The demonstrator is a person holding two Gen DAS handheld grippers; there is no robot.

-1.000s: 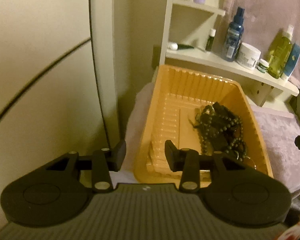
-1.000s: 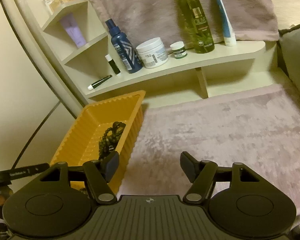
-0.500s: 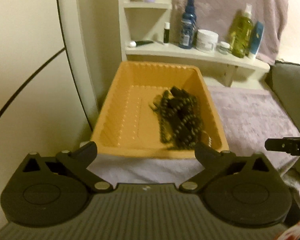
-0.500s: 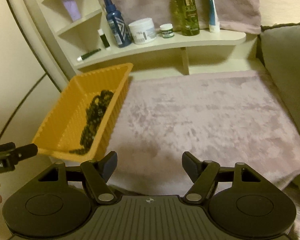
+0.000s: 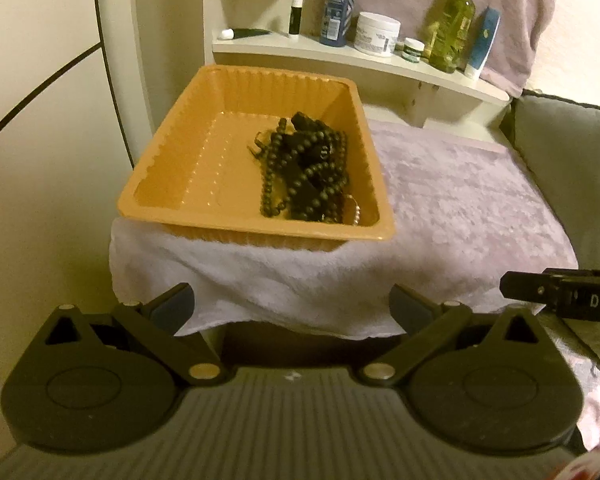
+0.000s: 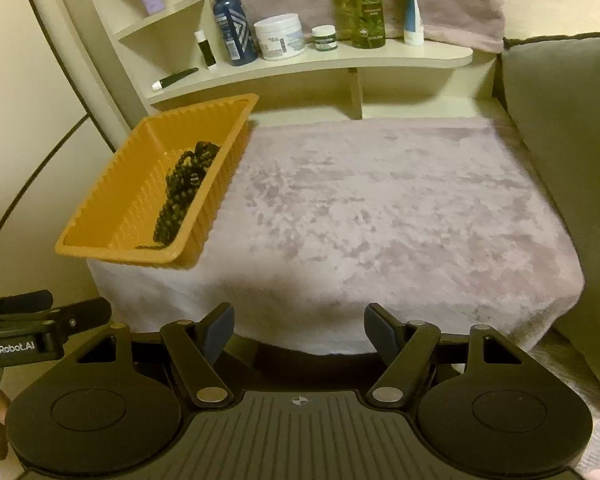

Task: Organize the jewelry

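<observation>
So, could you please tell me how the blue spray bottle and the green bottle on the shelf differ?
The blue spray bottle is dark, opaque and shorter; the green bottle is see-through, yellowish green and taller. The blue one stands left of the white jar, the green one right. Both stand upright on the shelf.

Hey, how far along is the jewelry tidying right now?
Done: the dark beaded jewelry lies piled in the orange tray. In hand: nothing; left gripper and right gripper are open and empty. Left: nothing shows on the towel.
</observation>
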